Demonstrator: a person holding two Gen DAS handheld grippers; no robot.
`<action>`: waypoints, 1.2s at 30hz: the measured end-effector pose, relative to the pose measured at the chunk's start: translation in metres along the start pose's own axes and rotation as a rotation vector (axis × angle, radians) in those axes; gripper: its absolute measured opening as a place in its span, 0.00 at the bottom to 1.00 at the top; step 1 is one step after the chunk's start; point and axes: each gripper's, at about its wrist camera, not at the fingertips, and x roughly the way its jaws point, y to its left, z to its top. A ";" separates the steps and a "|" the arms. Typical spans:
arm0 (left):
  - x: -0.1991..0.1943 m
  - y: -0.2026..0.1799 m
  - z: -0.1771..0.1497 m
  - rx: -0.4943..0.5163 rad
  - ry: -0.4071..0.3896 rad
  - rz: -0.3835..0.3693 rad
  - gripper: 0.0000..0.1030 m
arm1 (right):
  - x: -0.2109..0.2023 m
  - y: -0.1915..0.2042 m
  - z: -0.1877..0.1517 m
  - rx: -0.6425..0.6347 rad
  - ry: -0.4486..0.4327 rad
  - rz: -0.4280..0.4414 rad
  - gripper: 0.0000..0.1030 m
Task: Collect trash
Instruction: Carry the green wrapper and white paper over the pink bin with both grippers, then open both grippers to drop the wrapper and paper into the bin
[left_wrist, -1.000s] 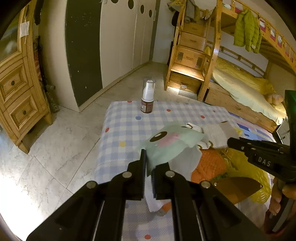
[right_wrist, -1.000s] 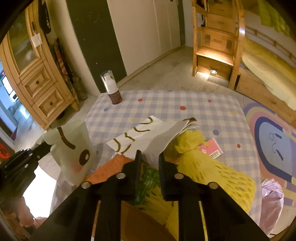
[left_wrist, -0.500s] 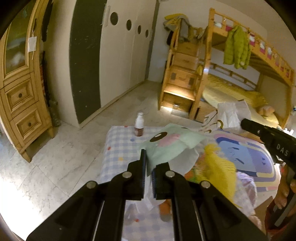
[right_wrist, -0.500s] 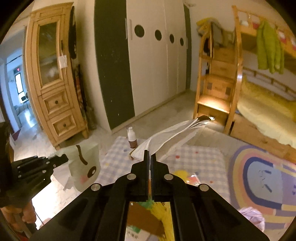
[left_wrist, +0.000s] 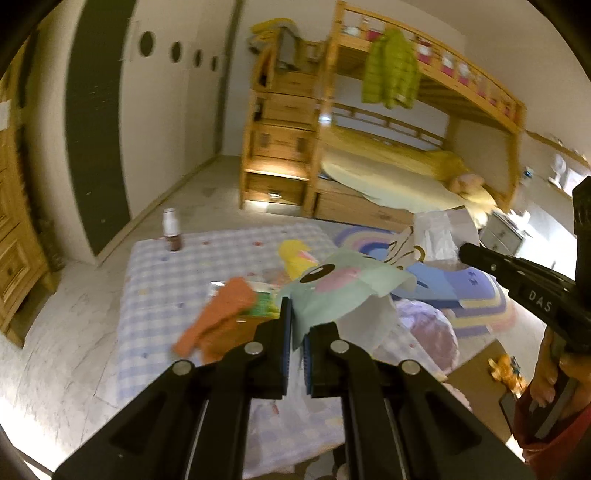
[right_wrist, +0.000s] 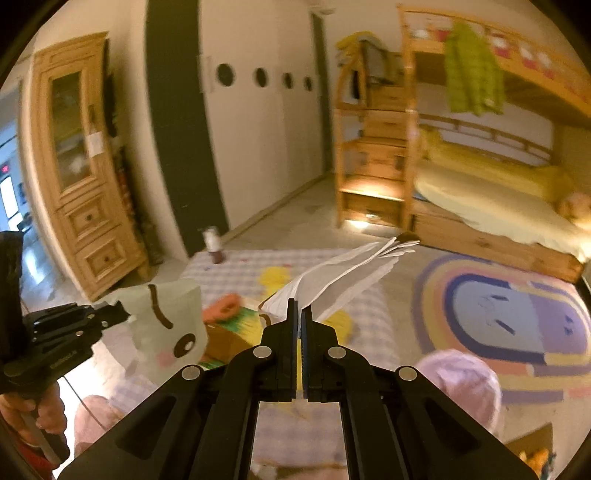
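The left gripper (left_wrist: 295, 325) has its jaws clenched on a pale green paper wrapper (left_wrist: 340, 291) printed with a dark oval eye and a pink blush; the wrapper sticks up and to the right from between the pads, clear of everything below it. In the right wrist view the same wrapper (right_wrist: 166, 325) hangs from the tip of the left gripper (right_wrist: 110, 314), held by a hand (right_wrist: 33, 410) at the lower left edge.

The right gripper (right_wrist: 299, 321) has just been closing, and its jaws now pinch a white paper wrapper (right_wrist: 343, 273) with a dark tip, which fans out up and to the right. From the left wrist view that white wrapper (left_wrist: 439, 236), with brown curls printed on it, stands at the tip of the right gripper (left_wrist: 465, 251).

Below both grippers lies a blue-and-white checked mat (left_wrist: 192, 273) on the pale tiled floor (left_wrist: 62, 332). On it sit an orange cloth-like piece (left_wrist: 218, 317), a green packet (left_wrist: 262, 306) touching it, a yellow item (left_wrist: 295, 254), and an upright small bottle (left_wrist: 171, 234) with a white top near the far left corner. A pale pink bag (right_wrist: 461, 384) sits just beside the mat, next to a rainbow rug (right_wrist: 509, 317). Beyond stand a wooden bunk bed (right_wrist: 480, 206), with a green jacket (right_wrist: 472, 77) hanging from its upper rail, and a wooden cabinet (right_wrist: 77, 177).
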 end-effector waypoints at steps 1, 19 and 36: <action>0.004 -0.011 0.000 0.018 0.007 -0.020 0.03 | -0.004 -0.008 -0.003 0.012 0.000 -0.013 0.01; 0.127 -0.177 -0.005 0.241 0.144 -0.245 0.03 | -0.006 -0.160 -0.085 0.247 0.151 -0.317 0.02; 0.258 -0.258 -0.007 0.349 0.328 -0.289 0.11 | 0.058 -0.242 -0.118 0.337 0.259 -0.354 0.06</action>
